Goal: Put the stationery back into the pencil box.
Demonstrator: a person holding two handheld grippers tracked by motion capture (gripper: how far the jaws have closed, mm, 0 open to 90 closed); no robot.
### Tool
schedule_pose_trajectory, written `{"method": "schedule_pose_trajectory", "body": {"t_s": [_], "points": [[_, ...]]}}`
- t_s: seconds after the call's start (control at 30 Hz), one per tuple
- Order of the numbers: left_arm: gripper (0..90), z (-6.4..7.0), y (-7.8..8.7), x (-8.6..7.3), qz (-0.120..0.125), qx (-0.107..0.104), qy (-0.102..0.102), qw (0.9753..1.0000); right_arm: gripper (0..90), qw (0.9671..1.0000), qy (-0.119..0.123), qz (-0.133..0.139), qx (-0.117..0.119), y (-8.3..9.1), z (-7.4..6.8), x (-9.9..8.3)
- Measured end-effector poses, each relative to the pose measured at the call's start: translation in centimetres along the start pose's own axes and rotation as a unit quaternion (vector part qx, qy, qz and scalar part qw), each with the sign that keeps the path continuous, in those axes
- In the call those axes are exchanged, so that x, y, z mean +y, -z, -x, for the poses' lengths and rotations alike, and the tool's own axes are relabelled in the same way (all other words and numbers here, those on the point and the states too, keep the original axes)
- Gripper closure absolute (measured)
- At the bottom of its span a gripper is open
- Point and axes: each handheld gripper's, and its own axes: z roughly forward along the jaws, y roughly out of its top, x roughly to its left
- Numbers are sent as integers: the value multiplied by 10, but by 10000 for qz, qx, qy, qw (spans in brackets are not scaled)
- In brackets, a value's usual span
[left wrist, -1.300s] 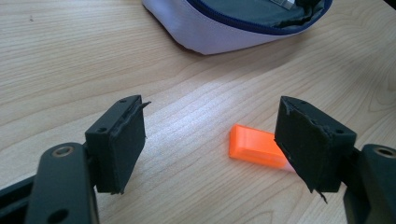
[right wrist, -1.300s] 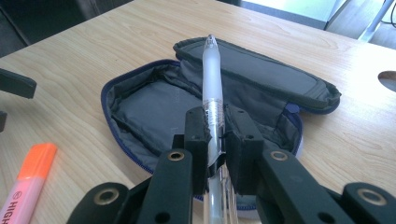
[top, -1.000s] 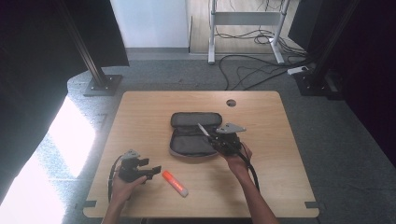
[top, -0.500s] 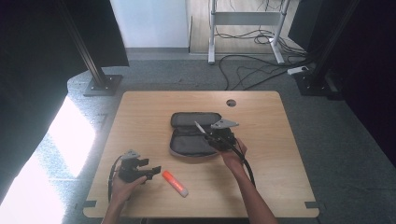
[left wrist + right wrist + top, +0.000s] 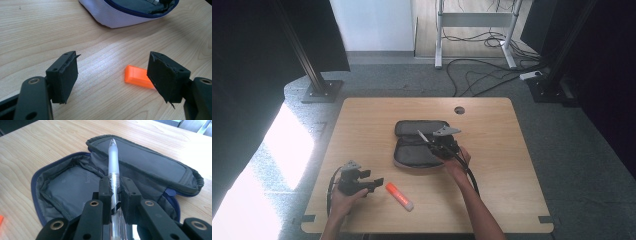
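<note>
- Pen (image 5: 113, 162) — clamped between the closed jaws of the right gripper (image 5: 115, 192); held over the open pencil case (image 5: 419, 145) at counter (image 5: 512, 165) centre
- Left gripper (image 5: 112, 75) — jaws spread, empty; glue stick (image 5: 399, 196) at its 3 o'clock

An orange glue stick (image 5: 399, 196) lies on the wooden table (image 5: 502, 150) at seven o'clock; a round cable hole (image 5: 459, 110) sits at twelve.
</note>
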Motion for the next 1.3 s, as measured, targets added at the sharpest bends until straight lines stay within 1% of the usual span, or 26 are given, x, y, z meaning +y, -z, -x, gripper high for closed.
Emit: {"method": "schedule_pose_trajectory", "body": {"t_s": [0.33,0.8,1.3], "points": [[252,-1,0,0,-3,-5,10,10000,786,9997,77,-223,-19,-18,-1,-2],[253,-1,1,-1,-2,-2,15,10000,785,9994,141,-322,-14,-26,-3,-5],[253,-2,1,-1,-13,1,18,10000,780,9979,321,-563,-46,-39,-7,-13]]}}
